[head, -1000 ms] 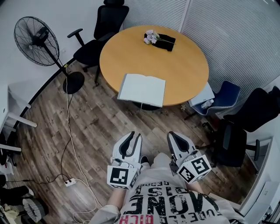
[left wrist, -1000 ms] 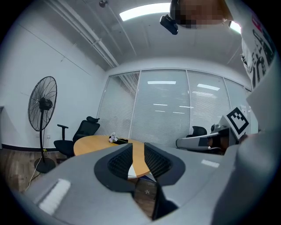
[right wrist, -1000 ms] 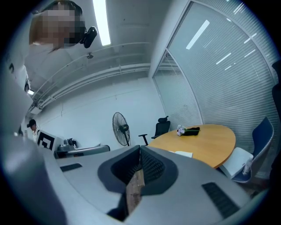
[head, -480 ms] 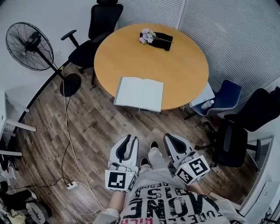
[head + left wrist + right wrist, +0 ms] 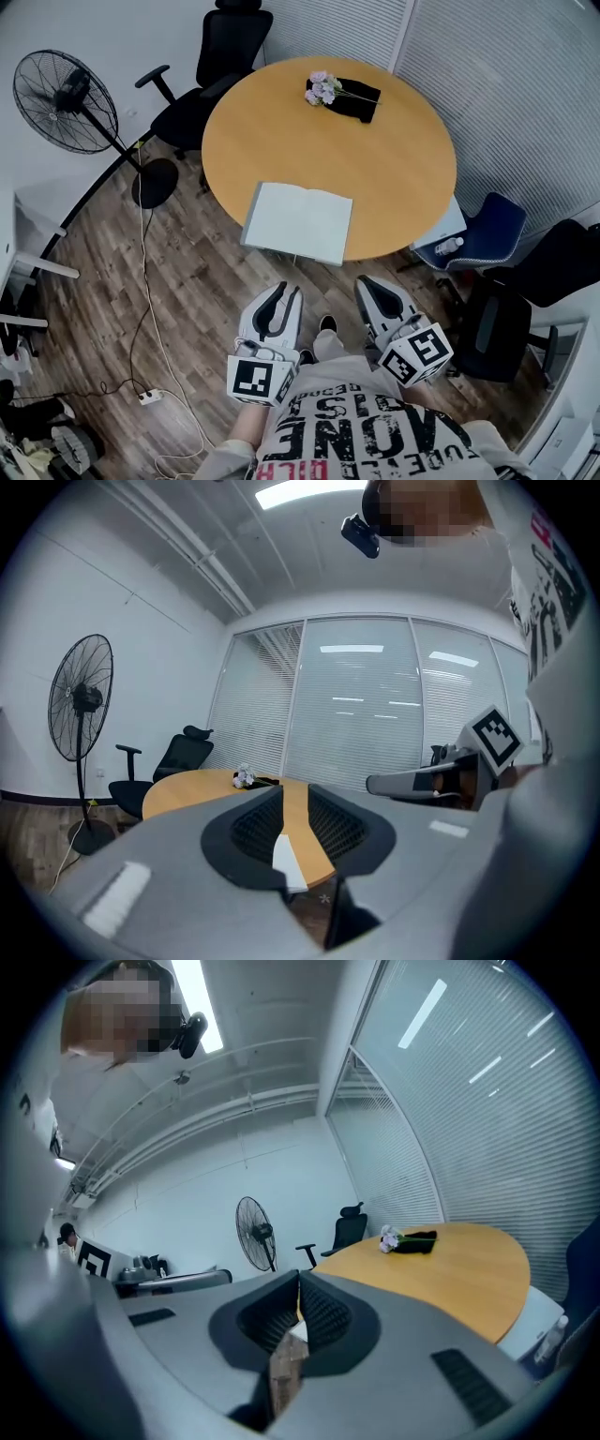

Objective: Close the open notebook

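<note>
I see the open white-paged notebook [image 5: 298,221] lying flat at the near edge of the round orange-wood counter [image 5: 394,159], both pages facing up and its front edge slightly overhanging the counter's rim. Across the counter, near its far side, a small bunch of pale purple flowers [image 5: 323,86] rests against a black folded cloth [image 5: 356,98], well apart from the notebook.

Both tools hang over the wood-plank floor [image 5: 197,281], short of the counter and pointing toward it. The left hand-held gripper [image 5: 284,291] has its jaws partly apart with nothing between them. In the left gripper view a slice of the counter top and a white sliver of the notebook [image 5: 286,860] show through the gap. The right hand-held gripper [image 5: 367,283] sits just beside it, and in the right gripper view its jaws meet at the tips and hold nothing. Only floor and a corner of the notebook [image 5: 298,1331] show in the slit behind them.

A black pedestal fan [image 5: 66,98] stands to the left of the counter, and a black office chair [image 5: 211,70] stands just beyond it. A blue chair [image 5: 483,234] is tucked in on the right.
</note>
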The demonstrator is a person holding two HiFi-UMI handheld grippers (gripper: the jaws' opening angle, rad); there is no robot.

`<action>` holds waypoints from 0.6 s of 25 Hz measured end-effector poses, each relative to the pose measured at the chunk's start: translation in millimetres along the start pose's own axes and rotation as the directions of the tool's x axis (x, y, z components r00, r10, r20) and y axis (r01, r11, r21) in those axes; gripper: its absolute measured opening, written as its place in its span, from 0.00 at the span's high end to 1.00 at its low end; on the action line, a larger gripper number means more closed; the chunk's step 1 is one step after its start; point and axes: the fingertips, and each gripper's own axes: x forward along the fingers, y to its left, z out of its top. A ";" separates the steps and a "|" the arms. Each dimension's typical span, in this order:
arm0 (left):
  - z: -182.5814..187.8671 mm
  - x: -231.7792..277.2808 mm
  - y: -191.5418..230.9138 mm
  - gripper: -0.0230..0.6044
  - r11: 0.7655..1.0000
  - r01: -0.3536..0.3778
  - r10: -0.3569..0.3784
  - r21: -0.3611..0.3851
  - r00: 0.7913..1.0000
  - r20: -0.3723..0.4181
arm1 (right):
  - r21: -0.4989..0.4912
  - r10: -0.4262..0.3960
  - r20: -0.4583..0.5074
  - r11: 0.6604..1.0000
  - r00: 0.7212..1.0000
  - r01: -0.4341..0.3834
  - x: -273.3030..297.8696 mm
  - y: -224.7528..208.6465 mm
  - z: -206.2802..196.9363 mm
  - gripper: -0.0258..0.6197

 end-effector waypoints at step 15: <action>-8.7 62.3 29.0 0.82 0.989 -0.149 0.149 -0.004 0.989 -0.008 | 0.012 0.045 -0.027 0.999 0.999 -0.045 35.9 -74.2 7.7 0.94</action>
